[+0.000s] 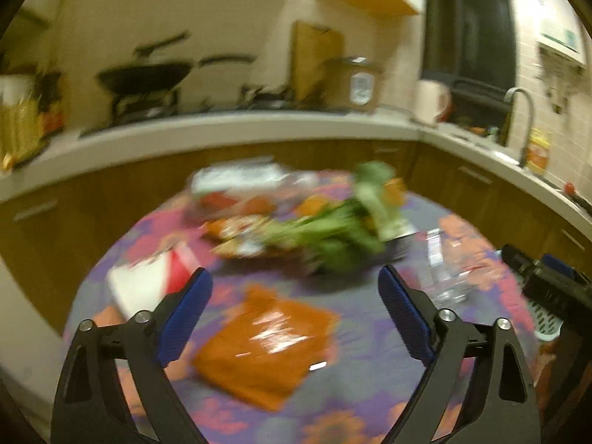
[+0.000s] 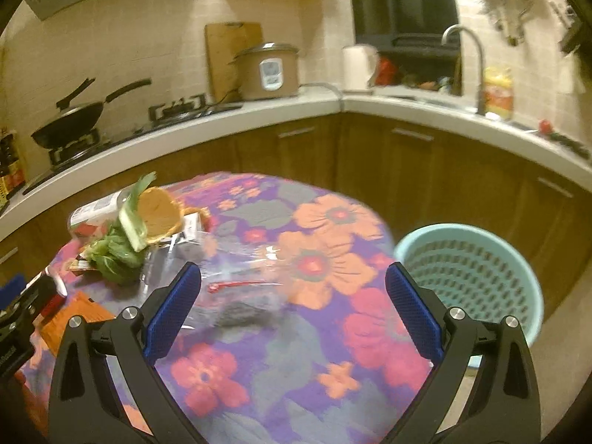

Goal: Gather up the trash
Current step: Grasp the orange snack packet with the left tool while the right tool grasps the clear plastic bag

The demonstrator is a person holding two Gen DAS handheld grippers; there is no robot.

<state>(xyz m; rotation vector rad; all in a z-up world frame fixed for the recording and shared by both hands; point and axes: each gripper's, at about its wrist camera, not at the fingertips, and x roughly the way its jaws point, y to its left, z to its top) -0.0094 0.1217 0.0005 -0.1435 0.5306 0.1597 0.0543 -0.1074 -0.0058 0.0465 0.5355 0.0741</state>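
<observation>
An orange wrapper point(image 1: 264, 347) lies on the floral round table point(image 1: 355, 381) between the fingers of my open, empty left gripper point(image 1: 296, 288). A red-and-white carton point(image 1: 155, 277) lies left of it. Leafy greens point(image 1: 333, 236), snack packets point(image 1: 236, 229) and a clear plastic bag point(image 1: 444, 270) lie further back. My right gripper point(image 2: 294, 288) is open and empty above the clear bag with a red strip point(image 2: 240, 288). The greens point(image 2: 118, 248) and an orange peel point(image 2: 161, 214) lie to its left. A light blue trash basket point(image 2: 470, 273) stands right of the table.
A kitchen counter point(image 2: 259, 118) curves behind the table with a wok point(image 2: 70, 122), rice cooker point(image 2: 268, 70), cutting board point(image 2: 225, 55) and sink faucet point(image 2: 470, 63). The other gripper's body point(image 2: 18, 318) shows at the left edge of the right wrist view.
</observation>
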